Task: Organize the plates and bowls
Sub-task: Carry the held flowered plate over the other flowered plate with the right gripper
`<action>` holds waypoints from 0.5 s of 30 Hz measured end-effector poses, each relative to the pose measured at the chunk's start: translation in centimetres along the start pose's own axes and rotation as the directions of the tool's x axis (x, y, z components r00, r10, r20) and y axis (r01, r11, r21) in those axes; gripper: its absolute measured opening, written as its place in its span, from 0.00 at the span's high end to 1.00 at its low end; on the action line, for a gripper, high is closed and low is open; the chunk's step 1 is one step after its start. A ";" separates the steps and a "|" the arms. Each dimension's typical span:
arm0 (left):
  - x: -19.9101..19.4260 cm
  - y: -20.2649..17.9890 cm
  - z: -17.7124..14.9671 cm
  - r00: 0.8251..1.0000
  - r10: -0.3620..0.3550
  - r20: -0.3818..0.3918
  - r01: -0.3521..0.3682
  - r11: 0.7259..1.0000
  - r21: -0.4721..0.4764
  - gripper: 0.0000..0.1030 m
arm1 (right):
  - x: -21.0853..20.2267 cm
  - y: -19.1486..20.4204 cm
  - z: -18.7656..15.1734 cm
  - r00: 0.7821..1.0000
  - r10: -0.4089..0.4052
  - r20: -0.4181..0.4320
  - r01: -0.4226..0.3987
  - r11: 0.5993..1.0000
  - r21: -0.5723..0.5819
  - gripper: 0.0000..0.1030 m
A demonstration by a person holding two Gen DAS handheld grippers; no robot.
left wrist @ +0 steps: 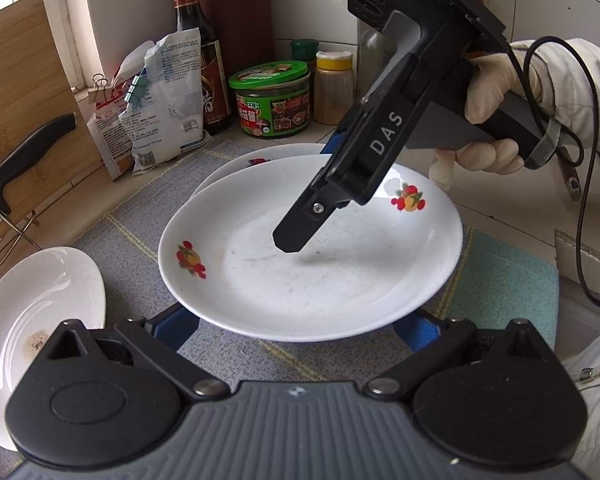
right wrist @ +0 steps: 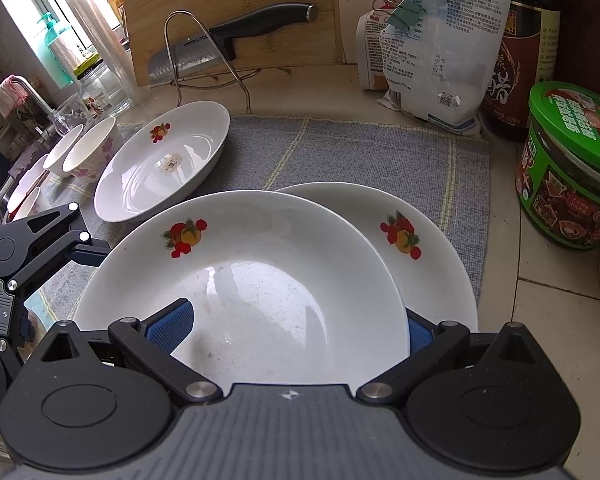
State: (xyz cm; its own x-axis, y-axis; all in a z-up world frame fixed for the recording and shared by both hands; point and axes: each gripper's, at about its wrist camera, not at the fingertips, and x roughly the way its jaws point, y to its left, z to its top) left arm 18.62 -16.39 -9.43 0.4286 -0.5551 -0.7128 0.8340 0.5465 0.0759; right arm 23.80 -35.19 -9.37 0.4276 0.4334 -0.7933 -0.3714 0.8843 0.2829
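Here, the fruit-printed white plate lies tilted on a second matching plate, covering most of it, and both sit on a grey woven mat on the counter. The top plate's floor shows faint brown smears.

The right gripper, held by a gloved hand, reaches in from the far side and straddles the top plate's rim. 1 black finger hangs above the plate's floor, its shadow showing below it, and the blue-padded finger sits outside and below the rim. Its fingers are spread wide and are not pinching the plate.

The left gripper faces the plate's near edge. Its 2 blue-padded fingers are also well apart, and the tips disappear under the rim, so whether they touch the plate cannot be told.

A third plate of the same pattern rests to the left on the mat, apart from the pair, with a dark stain at its centre. Beyond it stand 2 small bowls with pink flowers, nested side by side near the sink edge.

Behind the mat, a bamboo cutting board leans on the wall with a black-handled knife in a wire stand before it. Clipped food bags, a dark sauce bottle and a green-lidded jar line the back of the counter.
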 end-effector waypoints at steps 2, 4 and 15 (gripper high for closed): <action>0.2 0.0 0.0 1.000 0.002 -0.003 -0.002 1.000 0.006 0.01 | 0.1 -0.2 0.0 1.000 -0.001 -0.002 0.001 1.000 0.004 0.00; 0.4 0.1 0.1 1.000 0.003 -0.005 -0.002 1.000 0.008 0.01 | 0.2 -0.3 0.0 1.000 -0.004 -0.002 0.004 1.000 0.006 0.00; 1.1 0.2 0.2 1.000 0.002 -0.015 -0.002 0.999 0.040 0.01 | -0.2 -0.8 -0.1 1.000 -0.021 0.004 0.021 1.000 0.010 0.00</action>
State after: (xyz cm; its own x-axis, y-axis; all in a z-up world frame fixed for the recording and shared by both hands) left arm 19.34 -17.03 -10.10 0.4254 -0.5447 -0.7227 0.8466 0.5218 0.1050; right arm 23.90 -36.05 -9.49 0.4388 0.4152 -0.7969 -0.3543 0.8950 0.2712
